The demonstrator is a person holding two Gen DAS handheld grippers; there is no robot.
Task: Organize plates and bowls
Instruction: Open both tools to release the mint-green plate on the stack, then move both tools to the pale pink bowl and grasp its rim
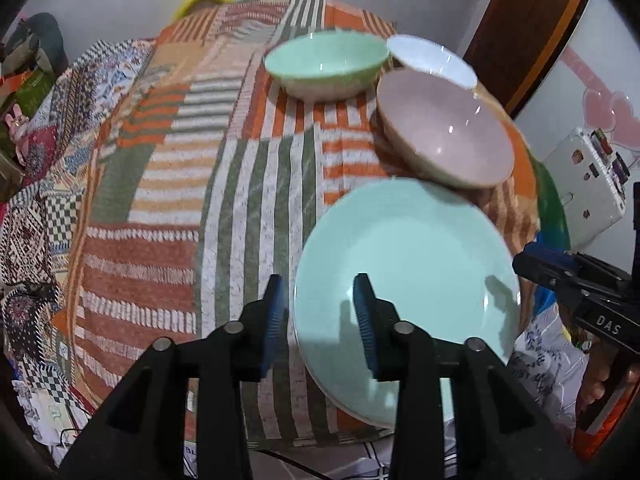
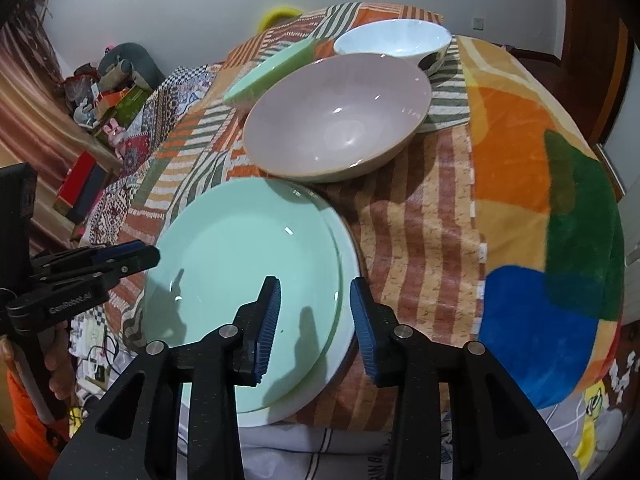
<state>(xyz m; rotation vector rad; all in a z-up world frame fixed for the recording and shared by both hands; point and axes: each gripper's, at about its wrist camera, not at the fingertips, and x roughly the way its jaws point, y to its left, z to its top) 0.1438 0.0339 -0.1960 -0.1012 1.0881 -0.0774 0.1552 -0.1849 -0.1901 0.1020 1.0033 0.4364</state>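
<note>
A mint green plate (image 1: 408, 280) lies on a white plate (image 2: 280, 420) at the near edge of the table. My left gripper (image 1: 320, 320) is open and straddles the mint plate's left rim without pressing on it. On the opposite side, my right gripper (image 2: 315, 320) is open too, with the stacked plates' right rim between its blue pads (image 2: 268, 320). Each gripper also shows in the other view: right gripper (image 1: 520, 260), left gripper (image 2: 154, 254). Behind the plates stands a pink bowl (image 2: 336, 128), then a green bowl (image 1: 326, 64) and a white bowl (image 2: 394, 42).
A striped patchwork cloth (image 1: 240, 200) covers the table, and an orange, green and blue blanket (image 2: 540, 200) lies over its right part. Boxes and clutter (image 2: 100, 100) sit on the floor at the left. A white box (image 1: 580, 184) stands beyond the table's right edge.
</note>
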